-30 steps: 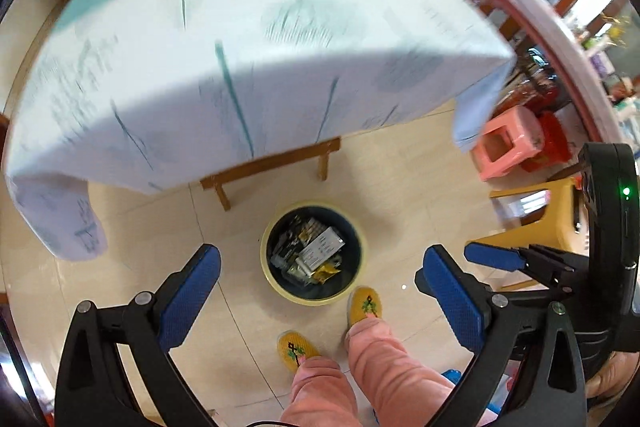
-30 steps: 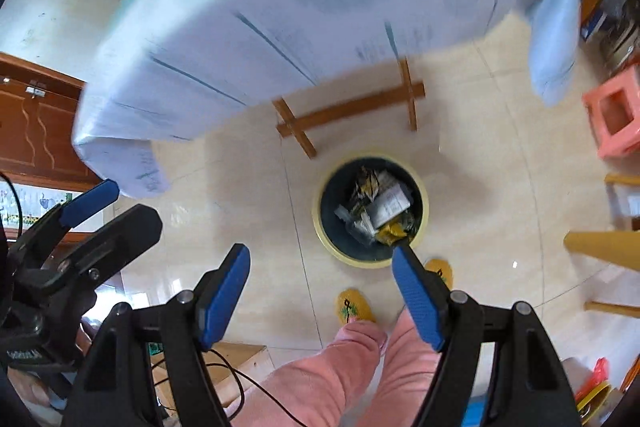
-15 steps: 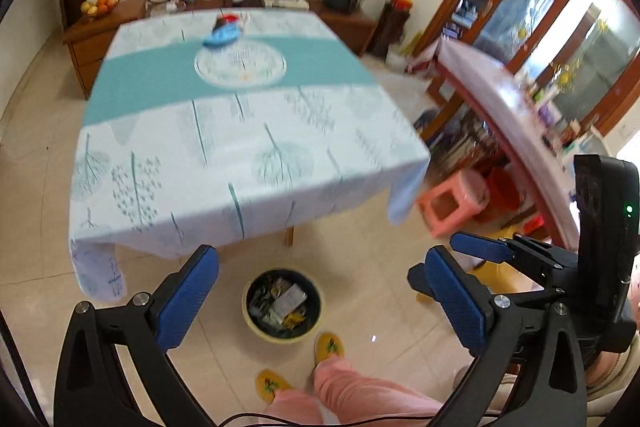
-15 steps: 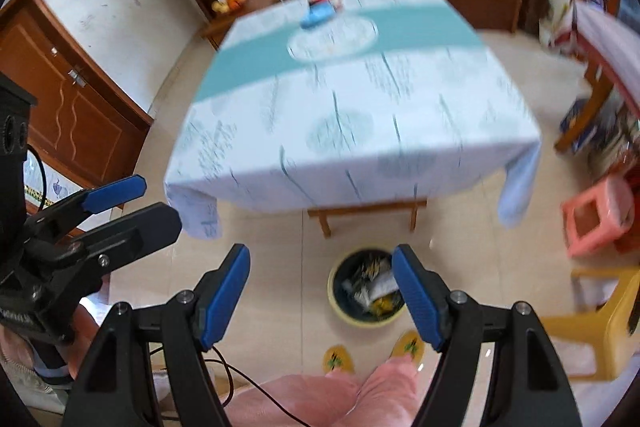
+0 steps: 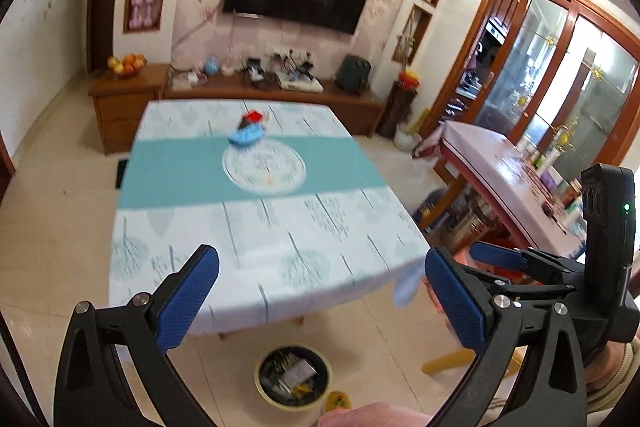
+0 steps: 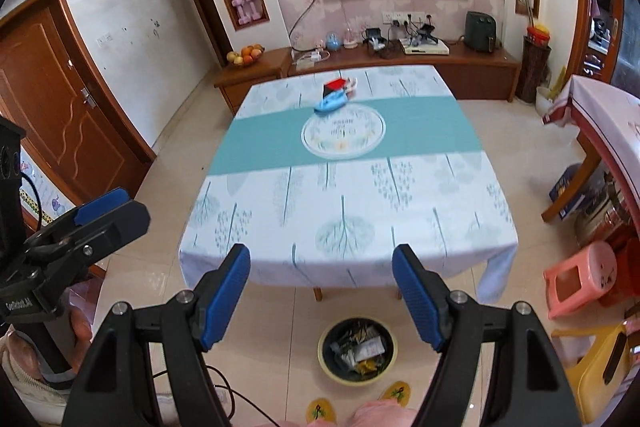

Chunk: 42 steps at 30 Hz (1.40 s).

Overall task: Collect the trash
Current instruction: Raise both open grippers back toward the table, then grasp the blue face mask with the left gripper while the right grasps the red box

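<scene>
2 handheld tongs pointed down and forward across a dining room. The left gripper (image 5: pixel 320 291) had its blue-padded jaws spread wide with nothing between them, and the right gripper (image 6: pixel 322 293) was spread just as wide and just as empty. Directly below and just ahead of both sat the round dark trash bin with a yellow rim (image 6: pixel 357 350) on the tiled floor, holding crumpled wrappers and paper, close to the person's yellow slippers (image 6: pixel 320 411). Beyond the tips stretched the table under a white and teal tree-print cloth (image 6: pixel 344 223). Well beyond the tongs, past the cloth's round centre print, lay the remaining litter: a crumpled light-blue face mask (image 6: pixel 330 102) touching a red and black packet (image 6: pixel 334 85). Likely risks: the mask was limp and thin, so closing pads could pinch the tablecloth with it and drag the cloth, and the long reach across the table could make the grasp miss.
</scene>
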Each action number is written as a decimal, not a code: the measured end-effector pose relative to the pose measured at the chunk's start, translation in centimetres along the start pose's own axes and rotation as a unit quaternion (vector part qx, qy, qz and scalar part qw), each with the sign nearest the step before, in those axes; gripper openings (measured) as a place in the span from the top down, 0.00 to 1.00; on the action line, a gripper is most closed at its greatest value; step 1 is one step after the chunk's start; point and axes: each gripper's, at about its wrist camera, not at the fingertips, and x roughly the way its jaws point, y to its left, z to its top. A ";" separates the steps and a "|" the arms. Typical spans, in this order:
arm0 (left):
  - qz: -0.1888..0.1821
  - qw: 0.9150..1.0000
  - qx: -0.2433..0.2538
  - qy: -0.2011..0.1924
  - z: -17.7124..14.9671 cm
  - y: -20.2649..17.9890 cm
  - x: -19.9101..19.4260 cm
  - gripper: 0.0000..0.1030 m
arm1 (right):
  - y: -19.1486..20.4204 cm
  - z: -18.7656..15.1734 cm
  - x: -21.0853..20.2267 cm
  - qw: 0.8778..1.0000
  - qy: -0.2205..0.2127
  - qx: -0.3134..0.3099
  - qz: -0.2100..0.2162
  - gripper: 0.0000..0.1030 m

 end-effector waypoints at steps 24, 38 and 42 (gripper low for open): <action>0.142 0.974 -0.140 0.110 18.0 7.0 31.8 0.26 | -14.3 26.7 25.7 0.985 0.102 -0.068 0.124 0.28; 0.228 0.952 0.006 0.204 18.1 10.7 50.9 0.35 | -18.8 33.0 41.5 0.971 0.170 -0.003 0.166 0.28; 0.238 0.945 0.025 0.224 17.5 11.6 53.9 0.35 | -19.5 33.6 45.2 0.969 0.188 0.016 0.161 0.28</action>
